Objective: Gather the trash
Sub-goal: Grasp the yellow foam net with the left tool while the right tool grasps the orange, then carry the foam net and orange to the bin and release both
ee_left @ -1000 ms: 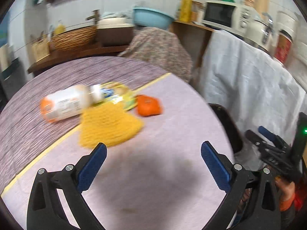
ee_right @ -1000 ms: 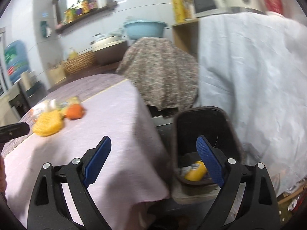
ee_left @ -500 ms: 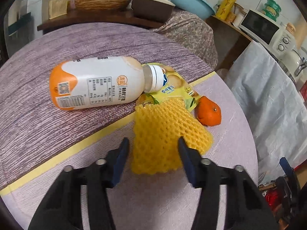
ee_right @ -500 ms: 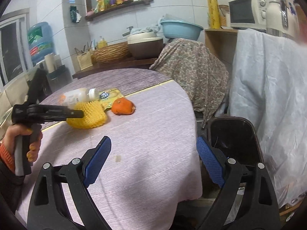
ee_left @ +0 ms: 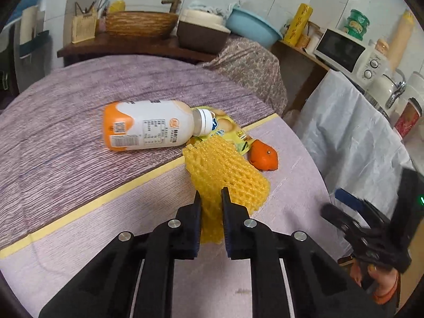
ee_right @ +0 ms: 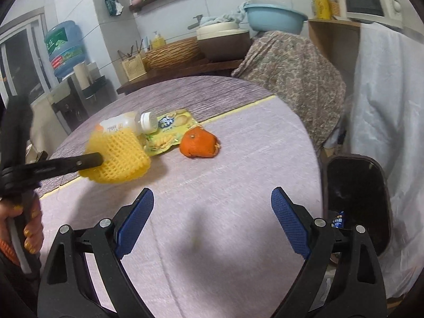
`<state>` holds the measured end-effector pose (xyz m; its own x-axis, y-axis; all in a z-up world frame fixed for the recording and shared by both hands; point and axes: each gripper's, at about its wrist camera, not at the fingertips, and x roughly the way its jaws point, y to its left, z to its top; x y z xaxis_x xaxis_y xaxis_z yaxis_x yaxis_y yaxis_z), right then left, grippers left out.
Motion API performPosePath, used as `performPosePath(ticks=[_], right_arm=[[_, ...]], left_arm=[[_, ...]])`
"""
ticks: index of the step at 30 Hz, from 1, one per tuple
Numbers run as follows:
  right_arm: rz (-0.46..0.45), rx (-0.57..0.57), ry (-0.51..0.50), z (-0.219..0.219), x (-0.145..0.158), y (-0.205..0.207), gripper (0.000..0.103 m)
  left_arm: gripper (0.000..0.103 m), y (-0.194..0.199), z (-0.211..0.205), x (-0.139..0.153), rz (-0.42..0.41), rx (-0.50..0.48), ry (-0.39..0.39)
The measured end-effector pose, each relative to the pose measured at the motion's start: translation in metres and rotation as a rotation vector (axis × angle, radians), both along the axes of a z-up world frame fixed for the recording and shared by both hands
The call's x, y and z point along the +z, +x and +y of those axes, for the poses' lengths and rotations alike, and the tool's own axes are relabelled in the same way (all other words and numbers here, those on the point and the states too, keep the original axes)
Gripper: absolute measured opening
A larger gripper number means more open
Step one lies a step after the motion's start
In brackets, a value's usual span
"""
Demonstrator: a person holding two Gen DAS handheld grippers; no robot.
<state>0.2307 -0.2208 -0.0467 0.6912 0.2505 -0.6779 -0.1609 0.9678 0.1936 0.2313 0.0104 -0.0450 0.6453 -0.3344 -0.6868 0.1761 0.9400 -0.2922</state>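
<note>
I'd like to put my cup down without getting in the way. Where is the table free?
The pale cloth between the orange peel and the near edge is bare, over to the bin. It is crowded by the yellow stripe: bottle, wrapper and foam net, on which the left gripper is closing.

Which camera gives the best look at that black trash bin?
The right wrist view: the black trash bin stands beside the table, its open top and a blue scrap inside visible. The left wrist view shows no bin, only the left gripper closing on the yellow foam net.
</note>
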Motion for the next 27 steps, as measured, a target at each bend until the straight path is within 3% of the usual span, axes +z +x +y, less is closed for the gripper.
performPosePath(ticks=[5,12,16,19,24,27], right_arm=[[0.039,0.06,-0.059,0.029,-0.001,0.035,0.086],[0.109,0.095,-0.16,0.054,-0.02,0.089,0.069],[0.135,0.093,-0.18,0.06,-0.028,0.103,0.064],[0.137,0.087,-0.192,0.061,-0.031,0.108,0.055],[0.131,0.084,-0.189,0.055,-0.03,0.106,0.03],[0.117,0.077,-0.166,0.049,-0.028,0.101,0.026]], left_arm=[[0.014,-0.025,0.006,0.005,-0.055,0.045,0.069],[0.014,-0.034,0.012,0.002,-0.045,0.054,0.059],[0.014,-0.037,0.014,0.001,-0.043,0.054,0.057],[0.014,-0.037,0.014,0.0,-0.038,0.054,0.051],[0.014,-0.039,0.011,-0.004,-0.033,0.046,0.05],[0.014,-0.041,0.008,-0.004,-0.036,0.043,0.041]])
